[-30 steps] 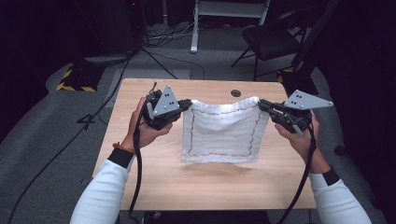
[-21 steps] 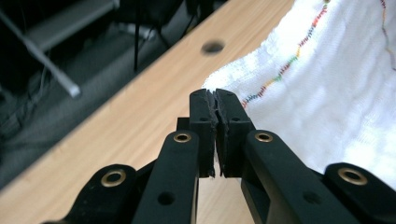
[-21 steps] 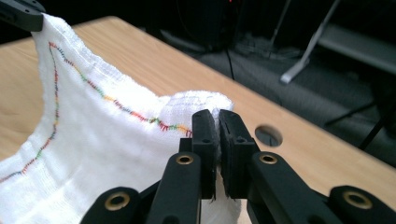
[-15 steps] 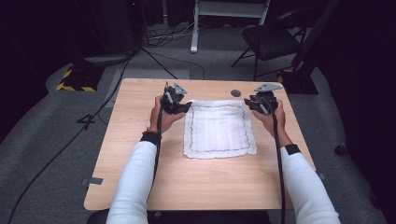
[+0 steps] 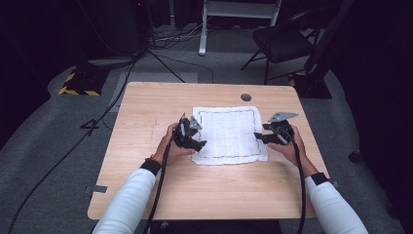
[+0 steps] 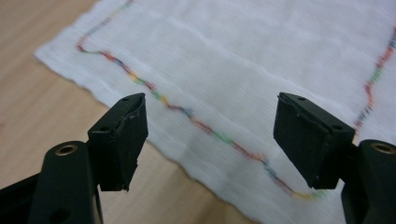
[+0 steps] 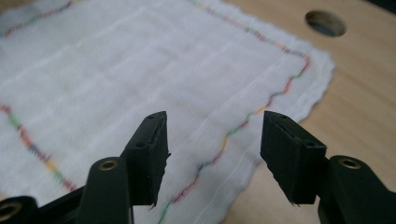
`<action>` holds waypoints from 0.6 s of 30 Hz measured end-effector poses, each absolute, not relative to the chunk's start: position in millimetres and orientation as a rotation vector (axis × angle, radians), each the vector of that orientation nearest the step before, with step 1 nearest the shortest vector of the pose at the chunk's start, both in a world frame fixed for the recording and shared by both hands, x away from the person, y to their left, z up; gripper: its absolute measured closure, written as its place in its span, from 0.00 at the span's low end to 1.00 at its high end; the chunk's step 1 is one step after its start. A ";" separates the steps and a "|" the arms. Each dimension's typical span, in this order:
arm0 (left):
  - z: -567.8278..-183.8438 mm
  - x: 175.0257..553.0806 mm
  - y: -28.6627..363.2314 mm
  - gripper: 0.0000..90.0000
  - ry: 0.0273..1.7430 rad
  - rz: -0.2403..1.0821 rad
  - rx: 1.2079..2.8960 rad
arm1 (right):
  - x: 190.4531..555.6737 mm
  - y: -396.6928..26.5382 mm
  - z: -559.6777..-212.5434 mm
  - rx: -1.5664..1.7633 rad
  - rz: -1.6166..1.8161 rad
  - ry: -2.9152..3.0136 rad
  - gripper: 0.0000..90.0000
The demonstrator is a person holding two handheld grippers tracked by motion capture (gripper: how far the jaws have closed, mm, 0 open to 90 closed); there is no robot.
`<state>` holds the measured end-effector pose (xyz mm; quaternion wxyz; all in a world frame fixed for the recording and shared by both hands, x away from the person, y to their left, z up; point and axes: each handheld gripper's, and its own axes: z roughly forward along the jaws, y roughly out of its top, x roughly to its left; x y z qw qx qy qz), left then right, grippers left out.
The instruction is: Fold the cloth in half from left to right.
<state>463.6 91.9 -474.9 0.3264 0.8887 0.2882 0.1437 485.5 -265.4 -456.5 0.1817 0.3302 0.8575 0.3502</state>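
Both claws now stand open with nothing between their pads: your left claw (image 5: 198, 144) sits at the near left corner of the cloth (image 5: 228, 130), and your right claw (image 5: 259, 138) at its right edge, near the front corner. A second ago you held the cloth up by two corners, hanging above the table (image 5: 146, 126); half a second ago you had brought it down flat with both claws at its far corners. Since then the jaws have been opening and your hands have come back to the near end. In the left gripper view the pads (image 6: 122, 140) hover above the hem with its coloured stitched line, not pressing it; the right gripper view shows the same over the cloth's edge. The cloth lies spread, white and flat, in the middle of the table, a little short of the round hole (image 5: 246, 97). My judgement: laying-out is done, and a fresh grip at the near corners, probably for a fold, comes next.
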 end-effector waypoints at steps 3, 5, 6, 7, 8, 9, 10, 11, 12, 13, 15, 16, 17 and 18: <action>-479.9 455.7 94.2 0.32 0.760 0.341 2.315 | 477.4 -267.0 -468.1 0.941 0.959 2.450 0.47; -483.2 447.9 93.5 0.32 0.744 0.354 2.355 | 470.0 -266.1 -475.8 0.933 0.912 2.475 0.47; -485.2 443.6 94.8 0.34 0.746 0.342 2.362 | 463.9 -265.7 -479.2 0.922 0.880 2.487 0.47; -486.7 441.6 96.1 0.34 0.751 0.329 2.367 | 460.5 -265.9 -480.7 0.928 0.881 2.488 0.47; -489.0 439.6 97.2 0.35 0.755 0.318 2.374 | 457.4 -266.6 -481.9 0.936 0.881 2.496 0.47; -490.4 437.9 99.4 0.37 0.753 0.306 2.359 | 454.7 -266.9 -483.6 0.946 0.875 2.507 0.47; -491.1 436.6 101.3 0.38 0.762 0.289 2.349 | 452.0 -267.1 -484.9 0.953 0.859 2.510 0.48; -491.5 435.3 102.7 0.38 0.768 0.279 2.345 | 449.5 -268.5 -485.1 0.955 0.868 2.507 0.48; -491.1 434.0 103.9 0.38 0.763 0.274 2.352 | 446.9 -269.8 -485.5 0.958 0.871 2.504 0.48; -491.1 434.0 103.9 0.39 0.763 0.274 2.352 | 444.8 -271.5 -486.3 0.969 0.886 2.500 0.48; -491.6 425.4 104.0 0.39 0.747 0.287 2.351 | 440.2 -275.0 -488.5 1.001 0.925 2.486 0.49; -491.6 425.4 104.0 0.39 0.747 0.287 2.351 | 440.2 -275.0 -488.5 1.001 0.925 2.486 0.49; -491.6 421.4 104.1 0.39 0.738 0.273 2.355 | 434.1 -277.3 -488.2 0.992 0.918 2.493 0.49; -492.5 414.3 104.1 0.39 0.727 0.276 2.347 | 431.5 -277.7 -488.0 0.987 0.914 2.494 0.49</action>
